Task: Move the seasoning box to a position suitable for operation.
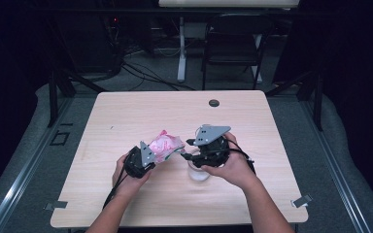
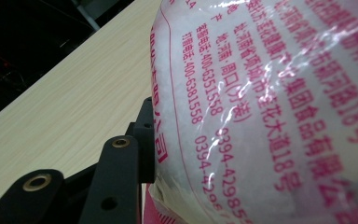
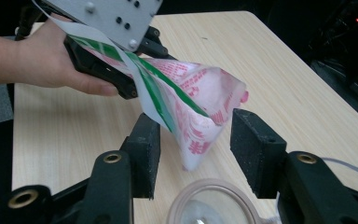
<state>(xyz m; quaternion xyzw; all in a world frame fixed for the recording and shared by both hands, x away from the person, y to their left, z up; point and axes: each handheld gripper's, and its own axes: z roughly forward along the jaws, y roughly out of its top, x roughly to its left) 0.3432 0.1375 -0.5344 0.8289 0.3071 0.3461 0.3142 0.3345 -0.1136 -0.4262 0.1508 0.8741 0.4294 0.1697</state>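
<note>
A pink-and-white printed plastic bag (image 1: 165,144) with white grains inside is held tilted above the wooden table (image 1: 126,111). My left gripper (image 1: 155,154) is shut on the bag's upper end. In the left gripper view the bag (image 2: 270,102) presses against one black finger (image 2: 144,135). In the right gripper view the left gripper (image 3: 128,86) clamps the bag (image 3: 191,93) by its green-striped edge. My right gripper (image 3: 198,140) stands open, its pads on either side of the bag's lower corner, not touching it. A clear round cup (image 3: 209,207) sits just below; it appears under the right hand as the cup (image 1: 199,174).
A dark cable hole (image 1: 214,103) lies near the table's far edge. A black chair (image 1: 233,43) and a desk leg (image 1: 181,48) stand beyond the table. Metal clips (image 1: 302,200) sit at the near corners. Bare tabletop extends left and far.
</note>
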